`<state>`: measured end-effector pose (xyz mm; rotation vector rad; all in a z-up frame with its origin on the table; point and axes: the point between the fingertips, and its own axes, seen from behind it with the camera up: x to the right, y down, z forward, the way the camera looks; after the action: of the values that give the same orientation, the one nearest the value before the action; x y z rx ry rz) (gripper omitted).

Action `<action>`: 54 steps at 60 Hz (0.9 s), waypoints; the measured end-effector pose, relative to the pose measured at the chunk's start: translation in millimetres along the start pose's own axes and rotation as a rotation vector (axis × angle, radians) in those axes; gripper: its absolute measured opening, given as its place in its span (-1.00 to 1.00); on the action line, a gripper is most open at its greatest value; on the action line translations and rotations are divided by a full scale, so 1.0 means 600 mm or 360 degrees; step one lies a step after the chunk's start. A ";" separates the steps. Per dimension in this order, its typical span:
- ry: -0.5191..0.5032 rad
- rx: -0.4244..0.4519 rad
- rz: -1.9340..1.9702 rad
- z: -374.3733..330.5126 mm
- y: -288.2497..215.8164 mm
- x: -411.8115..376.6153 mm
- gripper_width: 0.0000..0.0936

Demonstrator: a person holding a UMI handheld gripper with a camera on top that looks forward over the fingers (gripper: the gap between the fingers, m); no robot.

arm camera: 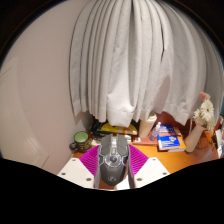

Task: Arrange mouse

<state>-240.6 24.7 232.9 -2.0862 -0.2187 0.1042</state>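
Observation:
A grey computer mouse (112,162) with a dark scroll wheel sits between my two fingers. My gripper (112,163) is shut on it, with the magenta pads (90,160) pressed against both of its sides. The mouse is held up in the air, well above the orange-brown table (185,158). The mouse's rear end points toward the camera and its front end points toward the curtain.
White curtains (135,60) hang ahead, with a plain wall (40,80) to the left of them. On the table beyond the fingers stand a green-lidded jar (80,140), stacked books (117,129), a blue book (167,139) and a small figure (204,110).

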 end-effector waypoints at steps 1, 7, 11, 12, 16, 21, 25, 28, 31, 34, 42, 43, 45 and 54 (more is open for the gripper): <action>0.0016 0.0018 -0.0002 -0.010 -0.008 0.014 -0.14; 0.0075 0.0070 -0.0002 -0.052 -0.021 0.106 -0.14; 0.0106 0.0053 0.0036 -0.056 0.004 0.159 -0.14; 0.0109 0.0041 0.0044 -0.053 0.014 0.170 -0.14; 0.0139 -0.0045 0.0070 -0.039 0.072 0.212 -0.15; 0.0172 -0.0172 0.0080 -0.011 0.151 0.248 -0.15; 0.0158 -0.0261 0.0114 0.017 0.217 0.251 -0.15; 0.0136 -0.0325 0.0140 0.035 0.260 0.251 -0.15; 0.0115 -0.0387 0.0153 0.050 0.299 0.245 -0.15; 0.0111 -0.0446 0.0163 0.063 0.333 0.239 -0.15; 0.0067 -0.0533 0.0159 0.085 0.398 0.218 -0.15; 0.0062 -0.0537 0.0161 0.088 0.405 0.215 -0.22; 0.0053 -0.0549 0.0168 0.092 0.417 0.210 -0.15; 0.0059 -0.0522 0.0114 0.098 0.423 0.208 -0.06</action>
<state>-99.4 -24.6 -14.4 -2.4210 -0.1452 0.0762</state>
